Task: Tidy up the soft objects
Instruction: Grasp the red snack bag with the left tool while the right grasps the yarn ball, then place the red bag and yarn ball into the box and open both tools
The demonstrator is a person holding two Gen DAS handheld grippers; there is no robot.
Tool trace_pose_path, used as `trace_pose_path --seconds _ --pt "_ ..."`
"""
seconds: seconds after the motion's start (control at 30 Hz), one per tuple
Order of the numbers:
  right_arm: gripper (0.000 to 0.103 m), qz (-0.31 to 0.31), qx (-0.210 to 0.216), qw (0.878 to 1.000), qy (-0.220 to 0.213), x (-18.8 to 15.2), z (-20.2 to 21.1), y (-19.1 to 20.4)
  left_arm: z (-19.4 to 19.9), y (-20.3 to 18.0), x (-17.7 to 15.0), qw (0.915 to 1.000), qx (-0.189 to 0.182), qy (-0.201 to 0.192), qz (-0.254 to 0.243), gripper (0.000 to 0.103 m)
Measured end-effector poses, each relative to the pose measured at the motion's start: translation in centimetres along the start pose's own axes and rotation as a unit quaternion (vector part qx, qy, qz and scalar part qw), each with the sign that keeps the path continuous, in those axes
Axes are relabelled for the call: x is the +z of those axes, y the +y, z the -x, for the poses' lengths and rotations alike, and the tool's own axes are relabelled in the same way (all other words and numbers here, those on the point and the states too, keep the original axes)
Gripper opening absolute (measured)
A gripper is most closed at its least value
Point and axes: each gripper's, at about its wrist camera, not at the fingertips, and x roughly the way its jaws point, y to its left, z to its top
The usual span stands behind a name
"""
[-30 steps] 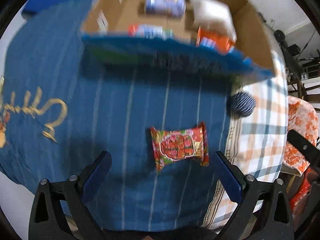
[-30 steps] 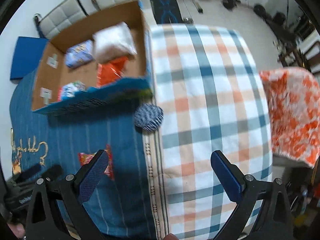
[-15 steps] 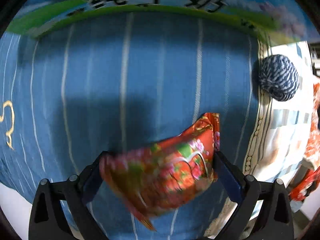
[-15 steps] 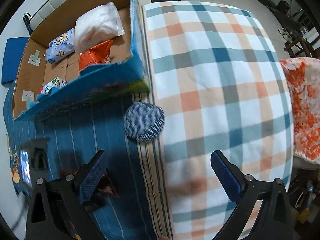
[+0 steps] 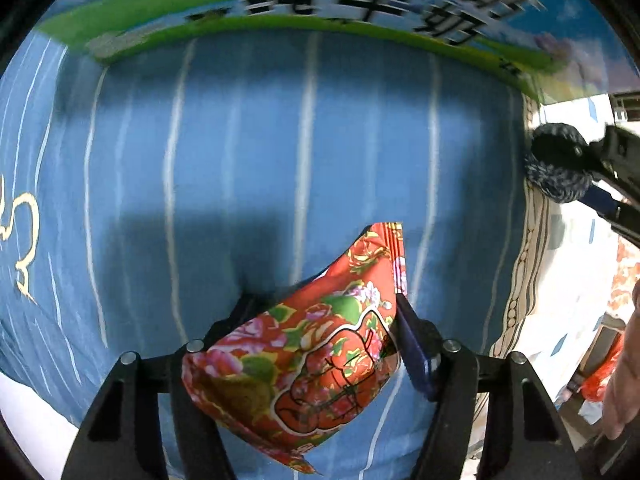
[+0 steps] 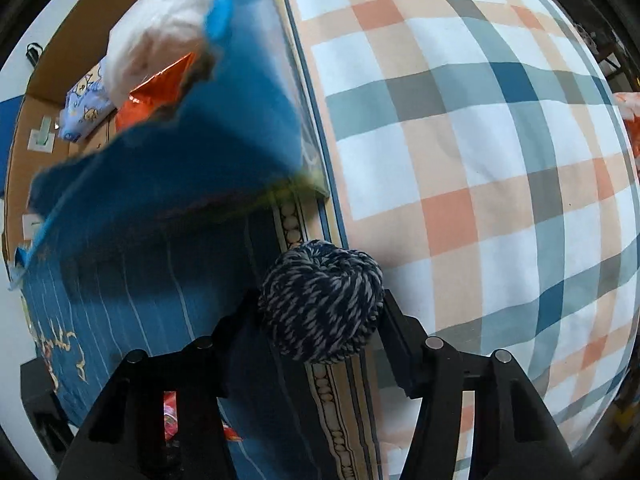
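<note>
My left gripper [image 5: 320, 320] is shut on a red floral snack packet [image 5: 304, 356], which sits tilted between its jaws over the blue striped bedding [image 5: 240, 160]. My right gripper [image 6: 318, 312] is shut on a dark blue and white yarn ball [image 6: 320, 300], at the seam between the blue bedding and the plaid sheet [image 6: 480, 140]. The yarn ball also shows in the left wrist view [image 5: 556, 168], held by the right gripper at the far right.
A cardboard box with a blue printed wall [image 6: 180, 152] stands just ahead, holding a white soft bag [image 6: 156, 52], an orange packet [image 6: 156, 92] and a light blue printed pack [image 6: 84, 108]. Its printed wall fills the top of the left wrist view [image 5: 360, 0].
Both grippers have closed: the left on the floral packet, the right on the yarn ball after moving down to it. Both views are closer to the bedding and the box.
</note>
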Motion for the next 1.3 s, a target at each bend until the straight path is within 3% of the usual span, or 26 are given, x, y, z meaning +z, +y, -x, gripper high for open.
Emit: trace_pose_path --seconds 0.17,0.47,0.6,0.73,0.93,1.1,1.3 --pt "0.058 0.022 -0.003 0.999 0.03 -2.1 -0.3 0.6 -0.1 2.4 -0.4 0.9999 -0.006 0.003 0.014 0.063" --pt "0.058 0.069 -0.006 0.993 0.094 -9.6 -2.2 2.6 -0.6 3.8 -2.6 0.9997 -0.011 0.02 -0.004 0.06" --pt "0.061 0.026 0.016 0.995 0.096 -9.0 -3.4 2.5 -1.1 3.7 -2.1 0.9997 -0.003 0.022 -0.008 0.061" --pt "0.057 0.016 0.009 0.995 0.097 -8.5 -3.5 3.0 -1.7 2.4 -1.7 0.9996 0.015 0.015 -0.019 0.06" --pt "0.054 0.01 0.011 0.994 0.105 -9.0 -3.5 3.4 -2.1 0.5 -1.6 0.9996 0.011 0.012 -0.024 0.052" --pt "0.054 0.001 0.022 0.995 0.101 -8.4 -2.1 -0.5 -0.8 1.1 -1.3 0.9997 -0.009 0.005 -0.021 0.036" --pt "0.054 0.025 0.024 0.997 0.075 -8.2 1.4 -1.1 0.7 0.5 -1.0 0.999 -0.007 -0.015 -0.041 0.032"
